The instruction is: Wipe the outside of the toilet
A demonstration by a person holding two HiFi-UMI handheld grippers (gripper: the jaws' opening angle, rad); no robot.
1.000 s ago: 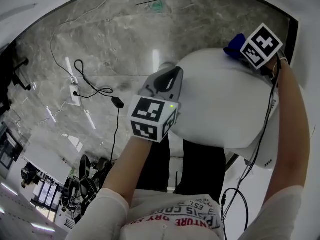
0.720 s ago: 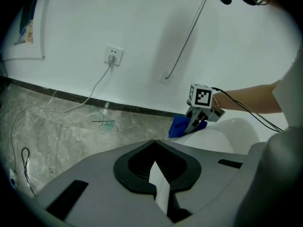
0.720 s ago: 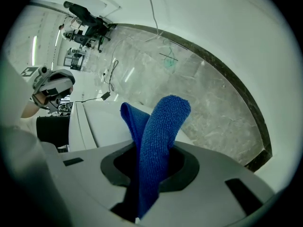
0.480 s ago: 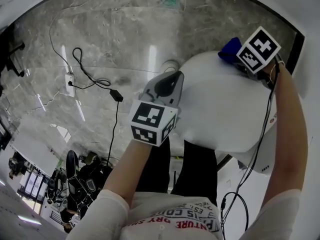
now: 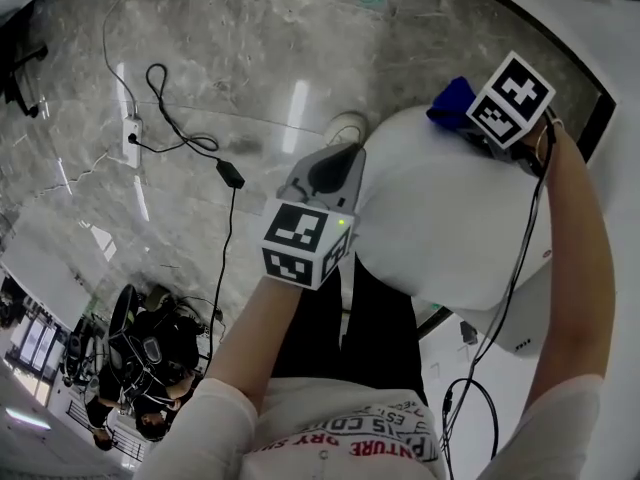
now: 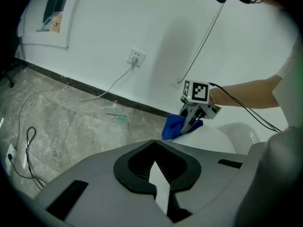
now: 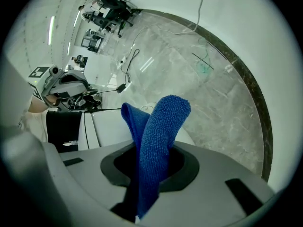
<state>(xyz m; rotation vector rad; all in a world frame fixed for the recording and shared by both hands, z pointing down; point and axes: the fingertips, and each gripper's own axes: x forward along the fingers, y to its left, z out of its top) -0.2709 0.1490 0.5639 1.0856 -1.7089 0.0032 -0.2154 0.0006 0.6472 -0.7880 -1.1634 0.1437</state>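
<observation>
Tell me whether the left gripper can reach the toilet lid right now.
Probably yes: the left gripper hangs beside the toilet lid, with nothing between them.

toilet and cables on marble floor

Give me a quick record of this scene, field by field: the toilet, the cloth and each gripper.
Toilet: white, lid closed
Cloth: blue cloth, at the lid's far end
Right gripper: shut on the blue cloth
Left gripper: shut, empty, by the lid's left edge
Floor: grey marble, with a power strip and black cable
</observation>
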